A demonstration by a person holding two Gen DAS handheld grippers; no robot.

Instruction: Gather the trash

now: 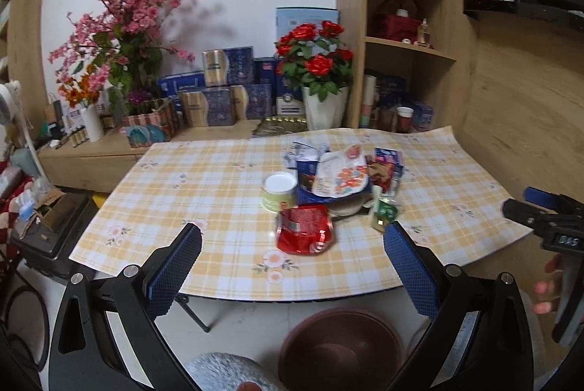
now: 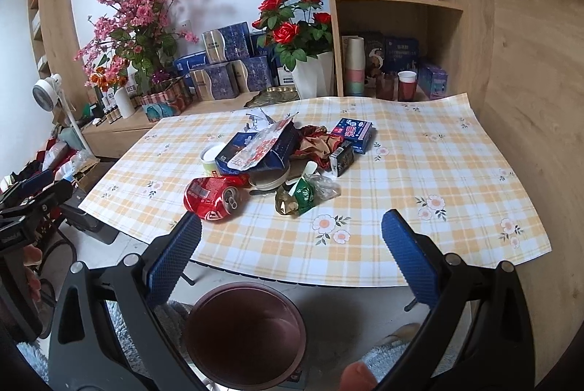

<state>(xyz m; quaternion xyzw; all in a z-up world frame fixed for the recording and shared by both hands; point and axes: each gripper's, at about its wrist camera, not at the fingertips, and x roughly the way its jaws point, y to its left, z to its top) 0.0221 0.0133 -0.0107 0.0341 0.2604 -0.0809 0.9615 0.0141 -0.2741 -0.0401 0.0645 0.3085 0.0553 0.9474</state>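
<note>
Trash pile [image 2: 288, 157] mid-table on checked cloth [image 2: 419, 172], crushed red can [image 2: 211, 197] nearest, brown bin [image 2: 244, 332] below near edge, left gripper [image 1: 292, 245] and right gripper [image 2: 290, 234] both spread, empty.

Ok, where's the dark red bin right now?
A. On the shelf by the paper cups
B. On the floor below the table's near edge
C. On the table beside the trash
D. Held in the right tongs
B: the dark red bin stands empty on the floor, below the near edge of the table, with both tongs open above it.

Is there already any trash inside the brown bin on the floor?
No, the brown bin shows only its bare inside, and the trash, like the crushed red can, lies on the table.
</note>
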